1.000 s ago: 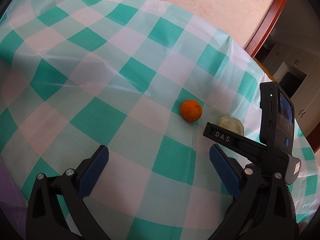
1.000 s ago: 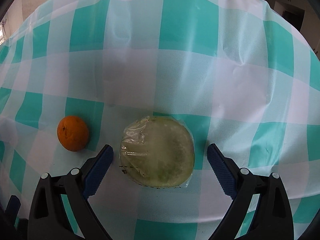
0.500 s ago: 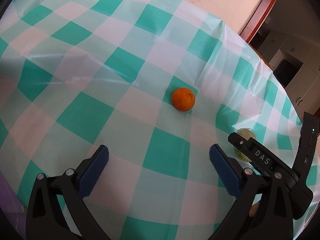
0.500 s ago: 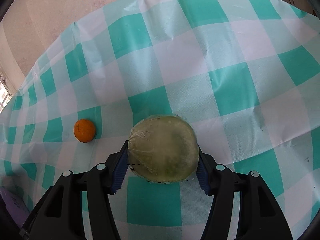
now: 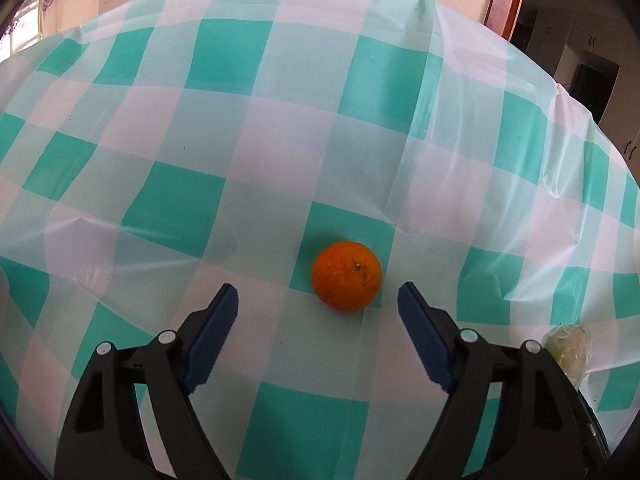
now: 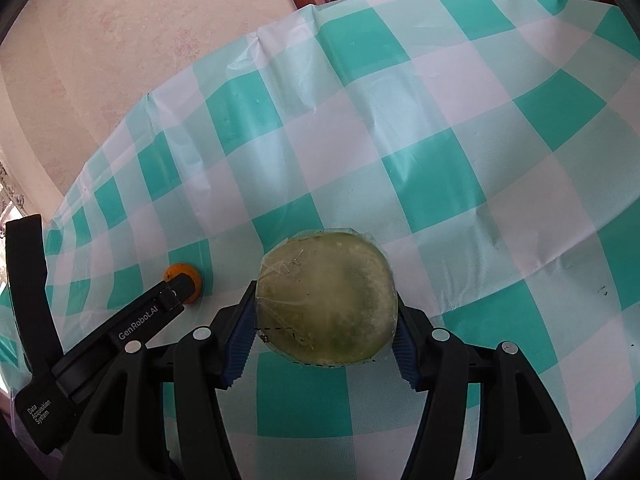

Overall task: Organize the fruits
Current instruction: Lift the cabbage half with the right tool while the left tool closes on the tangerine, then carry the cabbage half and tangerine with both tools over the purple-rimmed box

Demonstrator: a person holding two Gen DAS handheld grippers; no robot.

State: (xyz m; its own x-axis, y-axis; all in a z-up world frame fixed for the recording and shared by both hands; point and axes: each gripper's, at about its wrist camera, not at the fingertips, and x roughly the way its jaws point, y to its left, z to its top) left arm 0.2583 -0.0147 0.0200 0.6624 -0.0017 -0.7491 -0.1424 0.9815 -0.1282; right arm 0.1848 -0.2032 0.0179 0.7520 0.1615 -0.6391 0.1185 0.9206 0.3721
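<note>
Left wrist view: the left gripper (image 5: pixel 318 300) points down at the checked tablecloth (image 5: pixel 256 152), its jaws closing with nothing pinched; the orange (image 5: pixel 346 275), round with no long axis and stem scar up, sits just beyond the tips, nearer the right finger, with bare cloth all around. Right wrist view: the right gripper (image 6: pixel 326 312) pinches the wrapped green fruit half (image 6: pixel 326 300) by its sides, flat face toward the camera, cloth edge well beyond.

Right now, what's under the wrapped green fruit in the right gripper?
The checked tablecloth shows all around the wrapped green fruit held by the right gripper. The patch directly beneath is covered, and whether they touch is unclear.
</note>
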